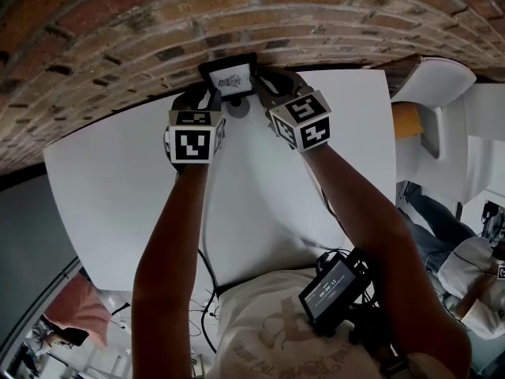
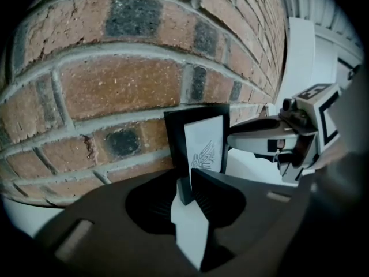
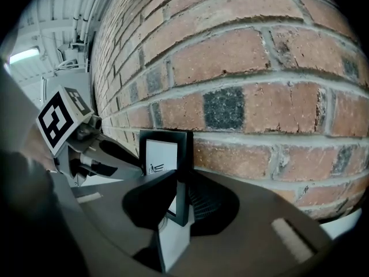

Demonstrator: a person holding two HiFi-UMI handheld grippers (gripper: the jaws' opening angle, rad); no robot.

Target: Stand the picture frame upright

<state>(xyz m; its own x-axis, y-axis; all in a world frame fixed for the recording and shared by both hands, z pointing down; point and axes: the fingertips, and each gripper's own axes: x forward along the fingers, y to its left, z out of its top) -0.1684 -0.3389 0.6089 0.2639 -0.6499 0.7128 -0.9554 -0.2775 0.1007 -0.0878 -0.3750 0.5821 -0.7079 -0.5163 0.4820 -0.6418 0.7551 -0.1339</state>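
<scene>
Left gripper [image 2: 185, 184] and right gripper [image 3: 180, 196] tight on slim black rectangular picture frame [image 1: 233, 78] before rough brick wall [image 2: 115, 79]

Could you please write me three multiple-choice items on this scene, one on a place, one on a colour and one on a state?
1. Where is the picture frame?
A. At the far edge of the table, by the brick wall
B. In the middle of the table
C. On the floor

2. What colour is the frame's border?
A. White
B. Black
C. Red

3. What state is the frame in?
A. Lying flat, untouched
B. Upright, clamped by both grippers
C. Hanging on a nail

Answers:
1 A: it stands on the white table right in front of the bricks.
2 B: a black border surrounds a white picture.
3 B: the left gripper clamps its lower left corner and the right gripper its right edge.
</scene>
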